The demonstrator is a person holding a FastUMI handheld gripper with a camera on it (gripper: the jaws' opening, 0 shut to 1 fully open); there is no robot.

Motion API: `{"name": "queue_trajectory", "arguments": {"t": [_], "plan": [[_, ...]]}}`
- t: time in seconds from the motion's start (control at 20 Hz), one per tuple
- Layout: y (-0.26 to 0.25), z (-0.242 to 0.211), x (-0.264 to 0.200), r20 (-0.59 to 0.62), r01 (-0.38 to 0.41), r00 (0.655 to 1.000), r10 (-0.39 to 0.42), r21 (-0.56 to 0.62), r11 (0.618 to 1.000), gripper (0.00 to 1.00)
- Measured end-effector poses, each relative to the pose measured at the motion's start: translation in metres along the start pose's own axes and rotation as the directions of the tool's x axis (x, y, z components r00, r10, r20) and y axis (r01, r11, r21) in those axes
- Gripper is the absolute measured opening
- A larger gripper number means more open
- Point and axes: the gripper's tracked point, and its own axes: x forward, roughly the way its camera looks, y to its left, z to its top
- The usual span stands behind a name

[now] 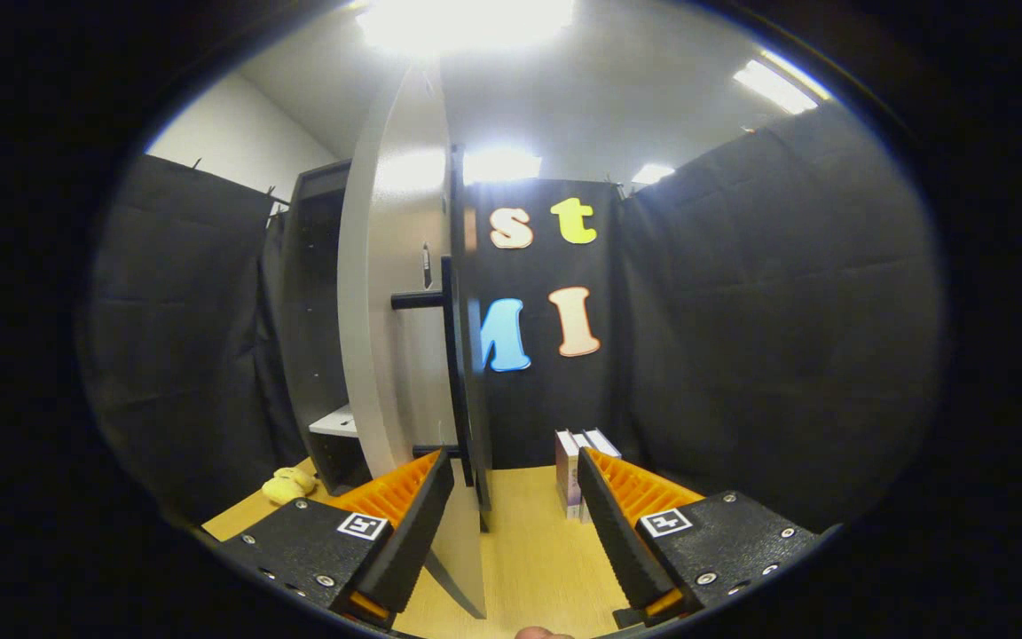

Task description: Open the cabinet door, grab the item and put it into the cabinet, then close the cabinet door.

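Step in hand looks like door-opening, nearly done: cabinet door (391, 311) stands swung out, seen edge-on, w/ its dark bar handle (451, 355) just ahead of the gripper (511, 470). Fingers spread wide, pinching nothing; door's lower edge sits between them, closer to the left one. Cabinet (320, 337) interior open beyond, pale shelf (335, 421) visible. Likely item, a box (575, 466), stands upright on the worktop (529, 550) just beyond the right finger; small yellow thing (287, 485) lies near cabinet base. Next, prob.: back off door, swing right, straddle box, pinch.
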Motion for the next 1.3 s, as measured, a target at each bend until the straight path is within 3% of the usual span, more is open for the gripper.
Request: {"name": "queue_trajectory", "arguments": {"t": [0.15,0.4,0.55,0.85,1.15,1.3], "plan": [[-0.001,-0.027,-0.012,-0.031,0.074,0.997,-0.072,0.055,0.996,0.92],[0.031,-0.09,-0.066,-0.053,0.184,0.982,-0.182,0.026,0.983,0.95],[0.088,-0.129,-0.084,-0.053,0.135,0.99,-0.133,0.035,0.99,0.95],[0.198,-0.188,-0.067,-0.041,-0.036,0.998,0.038,0.049,0.998,0.96],[0.229,-0.286,-0.048,-0.122,-0.08,0.99,0.07,-0.074,0.994,0.96],[0.242,-0.328,-0.051,-0.168,-0.102,0.981,0.098,-0.014,0.995,0.96]]}}
